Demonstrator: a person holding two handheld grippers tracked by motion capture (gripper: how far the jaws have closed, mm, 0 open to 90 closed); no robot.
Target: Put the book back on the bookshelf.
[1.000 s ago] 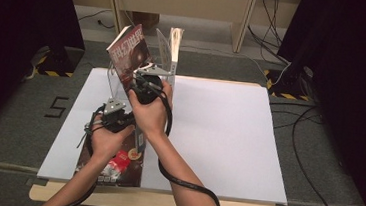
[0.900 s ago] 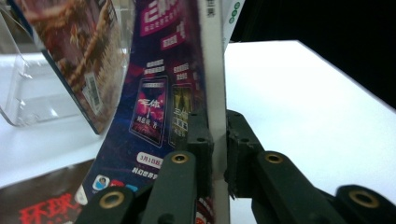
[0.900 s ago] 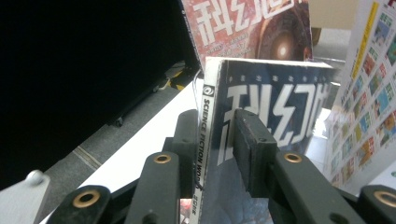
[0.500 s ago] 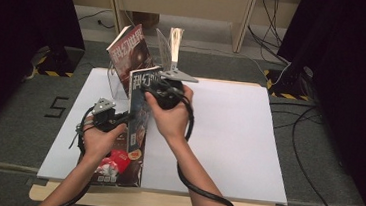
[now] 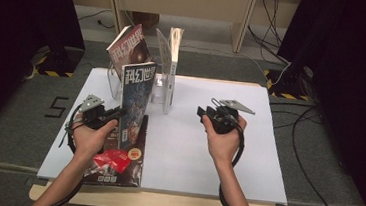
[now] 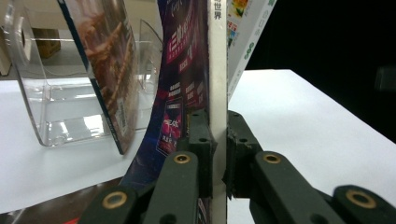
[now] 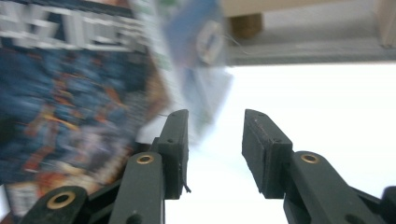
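While the dark-covered magazine (image 5: pixel 136 96) stands upright at the white table's (image 5: pixel 202 150) left side, just before the clear plastic rack (image 5: pixel 115 84), the left gripper (image 5: pixel 107 114) clamps its spine. The right gripper (image 5: pixel 210 114) hangs released, nothing between its jaws, over bare tabletop. Grey carpet surrounds. The left gripper view shows the pads (image 6: pixel 201 140) pinching the white spine.

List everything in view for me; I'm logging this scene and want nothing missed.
held magazine: one, dark blue cover, upright at the table's left, its edge clamped by the left gripper.
rack magazine: one, reddish cover, leaning in the rack.
white book: one, upright at the rack's right end.
flat magazine: one, dark with red, lying at the near left edge.
rack: one, clear plastic, far left of the table.
table: one, white top.
left gripper: one, black, jaws shut on the held magazine.
right gripper: one, black, jaws open, nothing between them, over the table's right half.
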